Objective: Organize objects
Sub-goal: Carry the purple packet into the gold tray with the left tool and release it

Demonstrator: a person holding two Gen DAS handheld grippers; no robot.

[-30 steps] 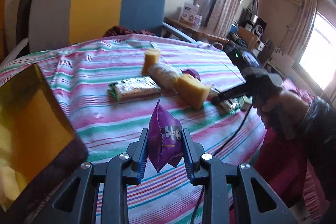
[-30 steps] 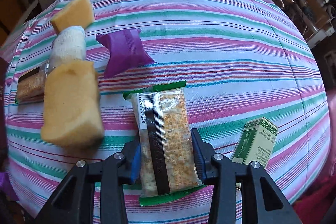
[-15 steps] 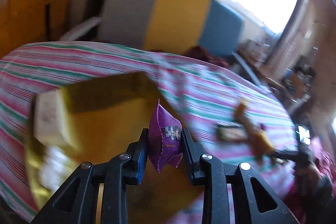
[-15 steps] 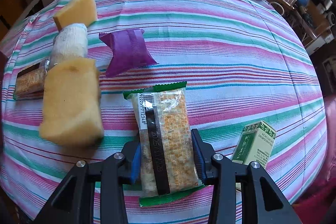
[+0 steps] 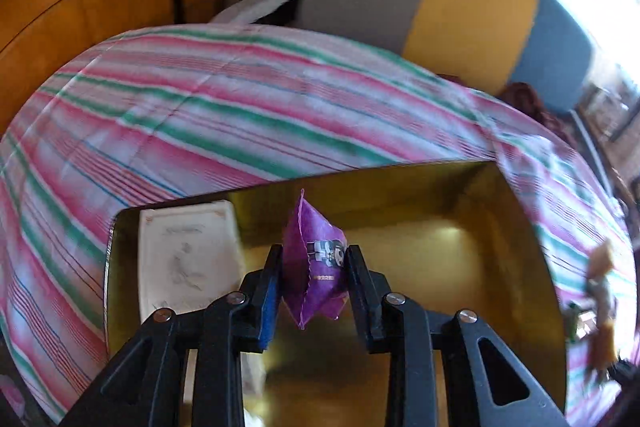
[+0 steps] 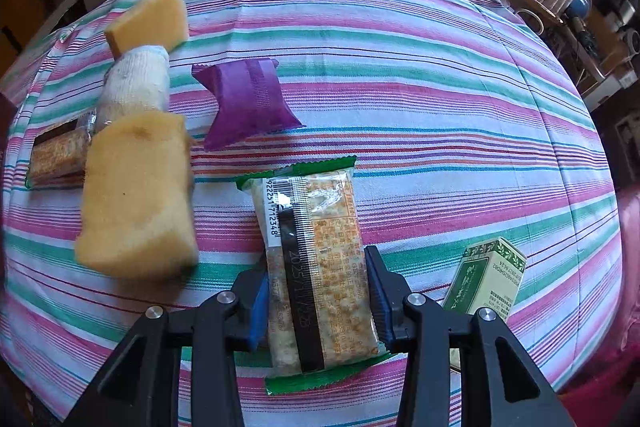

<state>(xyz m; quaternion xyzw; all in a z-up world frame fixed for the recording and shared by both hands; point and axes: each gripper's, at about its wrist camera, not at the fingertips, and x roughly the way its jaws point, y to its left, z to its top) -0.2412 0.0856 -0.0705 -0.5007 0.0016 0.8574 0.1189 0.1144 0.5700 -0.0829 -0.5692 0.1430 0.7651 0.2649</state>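
The left hand-held gripper (image 5: 313,277) gripped a purple snack packet (image 5: 314,263) above a gold tray (image 5: 520,267) on the striped table (image 5: 200,115), while the right hand-held gripper (image 6: 317,291) clasped a cracker packet (image 6: 316,259) lying on that table.

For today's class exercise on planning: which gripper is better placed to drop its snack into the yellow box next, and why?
Left. The left gripper holds the purple packet directly above the yellow box. The right gripper grips the cracker pack over the tablecloth, box unseen.
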